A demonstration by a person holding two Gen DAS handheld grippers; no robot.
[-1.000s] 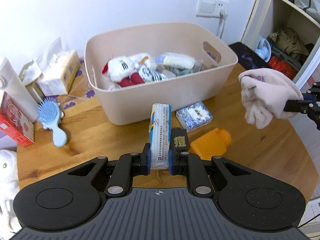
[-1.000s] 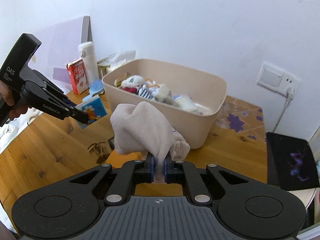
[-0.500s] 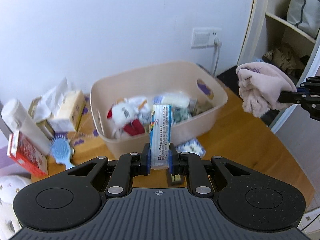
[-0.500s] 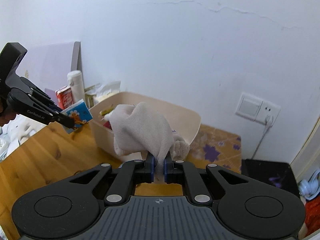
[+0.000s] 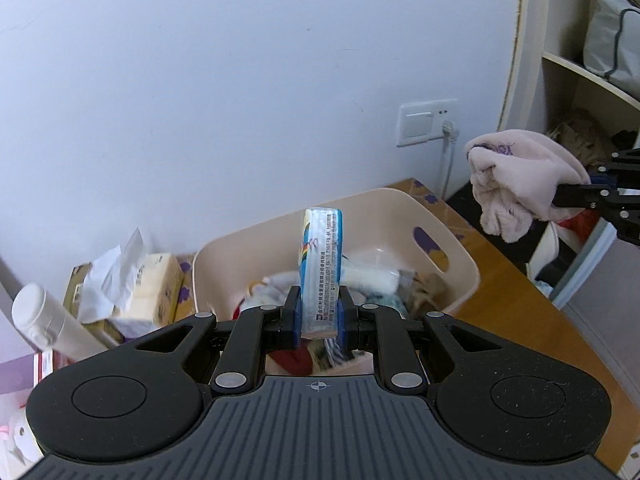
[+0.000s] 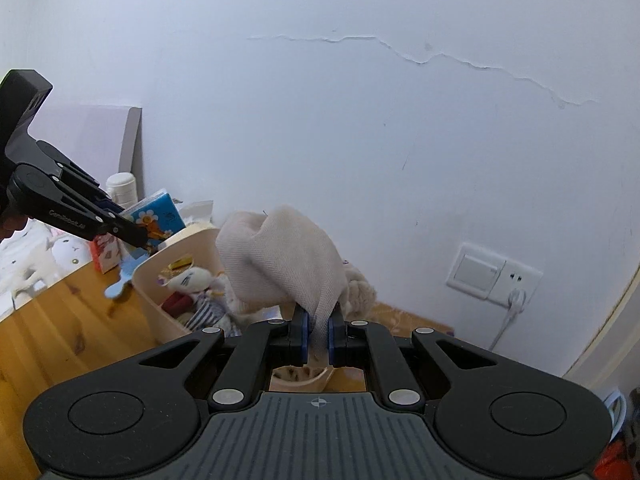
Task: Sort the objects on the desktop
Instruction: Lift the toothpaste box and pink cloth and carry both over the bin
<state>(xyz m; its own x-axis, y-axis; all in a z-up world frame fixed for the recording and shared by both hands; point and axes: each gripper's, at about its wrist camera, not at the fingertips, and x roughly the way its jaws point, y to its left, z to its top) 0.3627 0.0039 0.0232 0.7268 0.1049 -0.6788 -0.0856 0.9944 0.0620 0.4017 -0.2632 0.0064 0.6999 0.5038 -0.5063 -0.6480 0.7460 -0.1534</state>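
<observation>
My left gripper point(image 5: 318, 318) pinches a flat packet of tissues point(image 5: 320, 270) by its lower end, the blue pads pressed on both narrow sides. The packet stands upright on edge, its glossy plastic wrap printed in blue with fine black text, and it hangs in the air in front of the beige plastic bin point(image 5: 452, 240). The bin is smooth, with rounded corners and an oval handle hole in one end wall. It sits on the wooden table point(image 5: 516, 316) and holds a heap of soft toys and wrapped packets.

My right gripper point(image 6: 318, 336) is clamped on a fold of pale, pinkish knitted cloth point(image 6: 284, 256), which bunches up in a soft lump above the pads, lifted clear of the table beside the bin. Left of the bin lie an open pack of paper tissues point(image 5: 148, 284) and a smooth white tube point(image 5: 44, 320).
</observation>
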